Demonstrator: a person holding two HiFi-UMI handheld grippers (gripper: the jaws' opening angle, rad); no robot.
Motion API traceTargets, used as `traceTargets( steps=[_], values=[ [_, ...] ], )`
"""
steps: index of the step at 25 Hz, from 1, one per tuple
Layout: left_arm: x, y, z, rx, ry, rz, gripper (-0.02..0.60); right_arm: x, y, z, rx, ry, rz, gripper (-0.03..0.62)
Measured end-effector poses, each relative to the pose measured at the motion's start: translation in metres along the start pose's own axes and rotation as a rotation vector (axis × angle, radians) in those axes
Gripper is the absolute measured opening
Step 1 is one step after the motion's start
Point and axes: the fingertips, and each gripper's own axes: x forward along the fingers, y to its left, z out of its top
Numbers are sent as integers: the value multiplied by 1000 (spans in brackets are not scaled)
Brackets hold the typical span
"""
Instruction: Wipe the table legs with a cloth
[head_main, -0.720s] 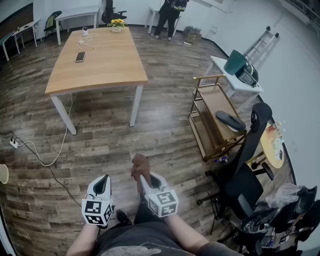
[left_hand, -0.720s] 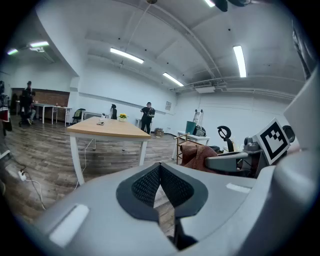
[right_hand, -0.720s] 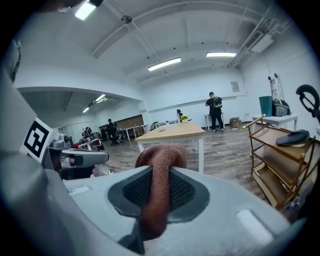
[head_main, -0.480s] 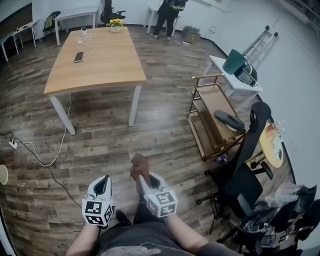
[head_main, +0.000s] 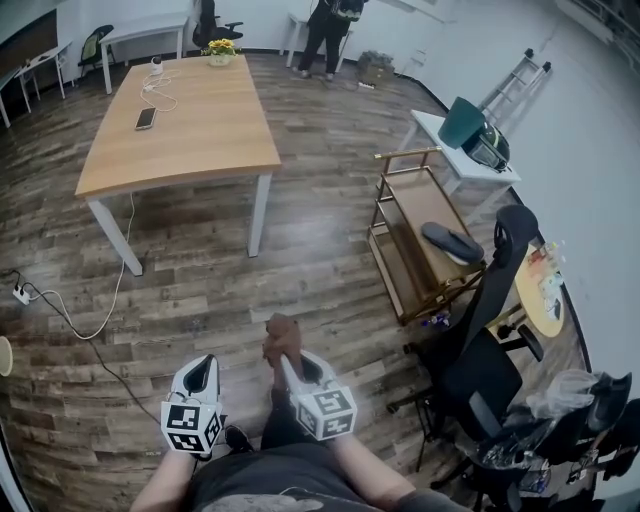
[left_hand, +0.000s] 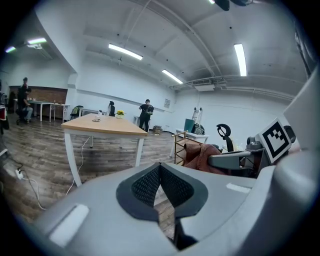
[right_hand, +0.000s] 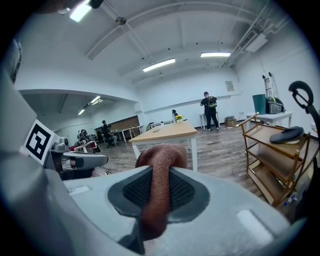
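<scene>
The wooden-topped table stands ahead at the upper left on white legs; its near right leg and near left leg are far beyond both grippers. My right gripper is held low in front of me, shut on a brown cloth that bulges out past its tips. In the right gripper view the cloth runs between the jaws, with the table behind it. My left gripper is beside it, jaws shut and empty.
A gold shelf cart stands to the right, with a black office chair nearer. A white cable and power strip lie on the wood floor at left. A phone lies on the table. A person stands far back.
The table has slid slightly up and left in the head view. Both grippers sit a little lower in it. The right gripper still holds the cloth.
</scene>
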Motion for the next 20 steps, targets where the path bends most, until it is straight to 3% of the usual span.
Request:
traceTargets(
  steps=[10, 20],
  values=[
    [72, -4, 47, 7, -40, 62, 20, 39, -66, 33, 15, -7, 44, 61],
    [130, 3, 123, 29, -164, 166, 19, 85, -121, 89, -70, -31, 141, 63]
  ],
)
